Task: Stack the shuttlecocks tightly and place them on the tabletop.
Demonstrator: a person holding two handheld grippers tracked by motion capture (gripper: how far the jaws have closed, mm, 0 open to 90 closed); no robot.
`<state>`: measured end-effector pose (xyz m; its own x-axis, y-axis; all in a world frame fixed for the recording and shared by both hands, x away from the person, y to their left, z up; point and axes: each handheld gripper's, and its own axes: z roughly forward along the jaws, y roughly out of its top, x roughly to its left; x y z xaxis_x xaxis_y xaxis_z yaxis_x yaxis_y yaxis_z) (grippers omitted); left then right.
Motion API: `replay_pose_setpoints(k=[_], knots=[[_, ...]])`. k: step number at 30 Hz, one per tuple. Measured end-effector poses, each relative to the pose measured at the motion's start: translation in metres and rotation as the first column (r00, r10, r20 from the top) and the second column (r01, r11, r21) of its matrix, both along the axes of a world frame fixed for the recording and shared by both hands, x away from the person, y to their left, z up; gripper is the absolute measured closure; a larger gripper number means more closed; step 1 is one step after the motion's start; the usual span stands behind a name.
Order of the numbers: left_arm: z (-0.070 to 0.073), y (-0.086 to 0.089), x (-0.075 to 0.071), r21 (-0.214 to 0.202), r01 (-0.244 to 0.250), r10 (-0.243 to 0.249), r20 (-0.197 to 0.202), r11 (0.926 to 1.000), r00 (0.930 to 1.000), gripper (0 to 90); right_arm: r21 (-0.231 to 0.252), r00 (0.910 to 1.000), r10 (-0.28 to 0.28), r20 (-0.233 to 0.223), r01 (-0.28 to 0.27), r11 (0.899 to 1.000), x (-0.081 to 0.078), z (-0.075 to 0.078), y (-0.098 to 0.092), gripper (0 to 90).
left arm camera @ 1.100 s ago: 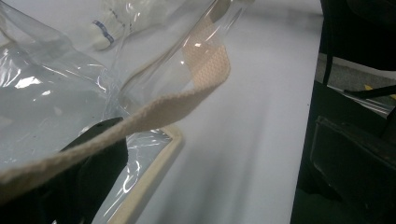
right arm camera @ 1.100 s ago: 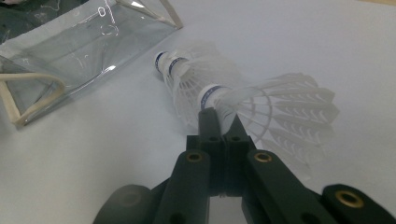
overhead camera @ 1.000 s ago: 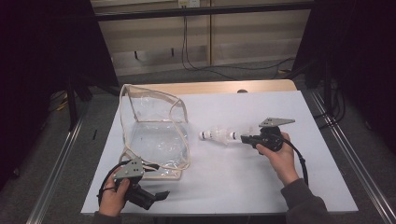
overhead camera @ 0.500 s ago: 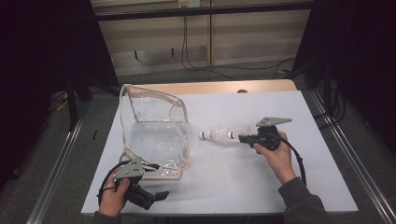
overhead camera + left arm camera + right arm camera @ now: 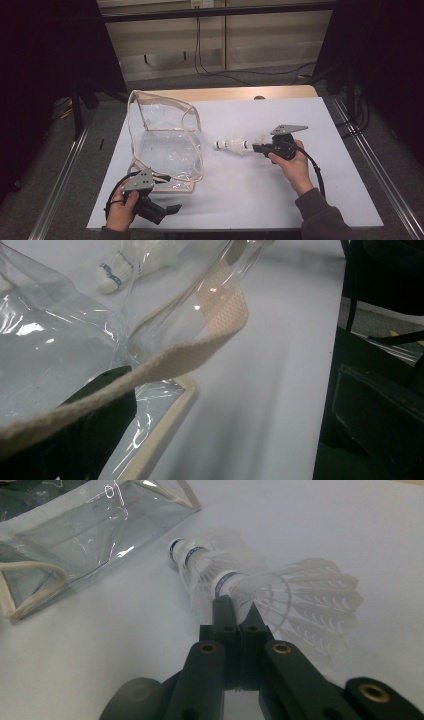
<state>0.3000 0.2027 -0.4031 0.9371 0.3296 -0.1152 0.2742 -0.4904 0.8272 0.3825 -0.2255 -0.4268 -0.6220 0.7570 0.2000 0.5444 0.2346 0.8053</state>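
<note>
While your right gripper [image 5: 239, 611] pinches the feather skirt of the stacked shuttlecocks [image 5: 225, 575] lying on the white table [image 5: 310, 200] beside the clear bag [image 5: 167, 145], your left gripper [image 5: 159, 210] clamps the bag's cream strap [image 5: 165, 365].

Left hand [image 5: 121, 210]: near the front-left edge of the table, forearm coming in from the bottom of the high view, fingers wrapped around the gripper body.
Left gripper [image 5: 172, 207]: lies low and roughly level, its jaws pointing to the right along the table's front edge; grey three-cornered plate on top.
Left jaws: one dark jaw shows at the bottom of the left gripper view; their gap cannot be made out.
Right hand [image 5: 291, 162]: right of the table's centre, sleeved forearm angling in from the lower right.
Right gripper [image 5: 256, 147]: held level, pointing left, grey plate above, cable trailing back along the wrist.
Right jaws: pressed together at the tips in the right gripper view.
</note>
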Motion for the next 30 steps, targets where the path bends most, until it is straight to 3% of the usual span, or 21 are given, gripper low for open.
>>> replay_pose_setpoints(k=[30], knots=[[-0.0002,-0.0006,0.0004,-0.002,-0.002,0.002,-0.001,1.0000,1.0000,3.8,0.016,1.0000,-0.009,0.003,0.009,1.000,0.0052,-0.0009,0.0049,89.8]])
